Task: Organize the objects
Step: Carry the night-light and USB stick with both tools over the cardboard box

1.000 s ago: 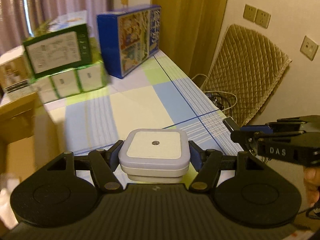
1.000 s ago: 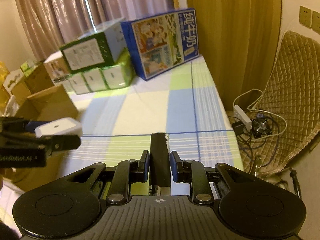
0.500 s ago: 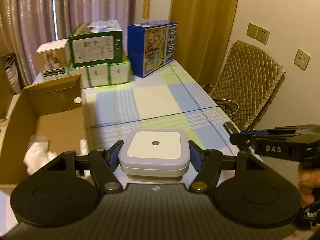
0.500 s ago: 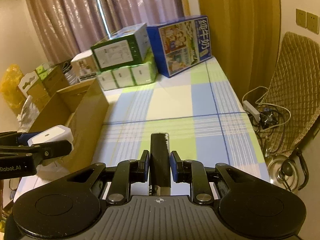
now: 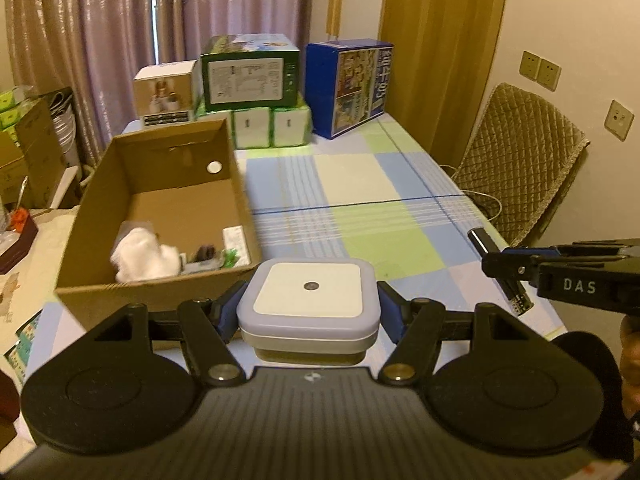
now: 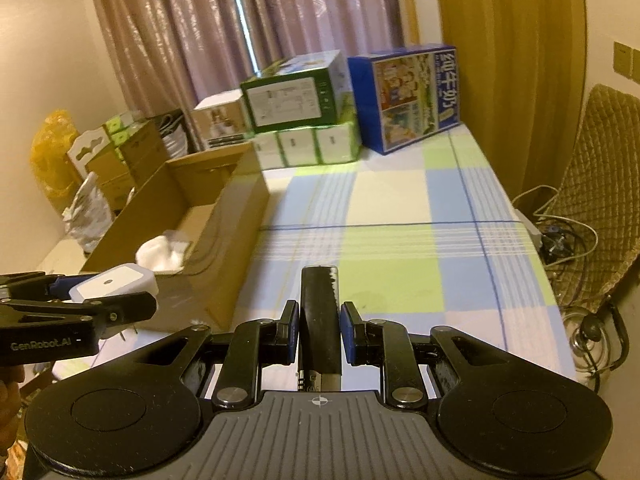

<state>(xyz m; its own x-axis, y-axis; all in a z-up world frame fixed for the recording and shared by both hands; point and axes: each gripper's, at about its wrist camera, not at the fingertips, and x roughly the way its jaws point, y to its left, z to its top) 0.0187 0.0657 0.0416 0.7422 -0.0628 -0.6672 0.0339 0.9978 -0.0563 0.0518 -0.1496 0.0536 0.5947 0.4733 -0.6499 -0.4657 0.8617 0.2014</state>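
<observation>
The left gripper (image 5: 308, 312) is clamped wide on a square night light (image 5: 308, 300), bottom centre of its view. The right gripper (image 6: 319, 330) pinches a dark tube (image 6: 320, 312) narrowly. An open box (image 5: 160, 216) sits left of centre.

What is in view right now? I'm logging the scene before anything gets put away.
night light: one, white, held in the left gripper
dark tube: one, black, held in the right gripper
cardboard box: one, brown, open, left on the table; white wad and small items inside
table: one, checked blue, green and white cloth
cartons: several, green, white and blue, stacked at the far end
chair: one, tan quilted cover, right of the table
curtains: mauve, behind the cartons
left gripper: black, shut
right gripper: black, shut
</observation>
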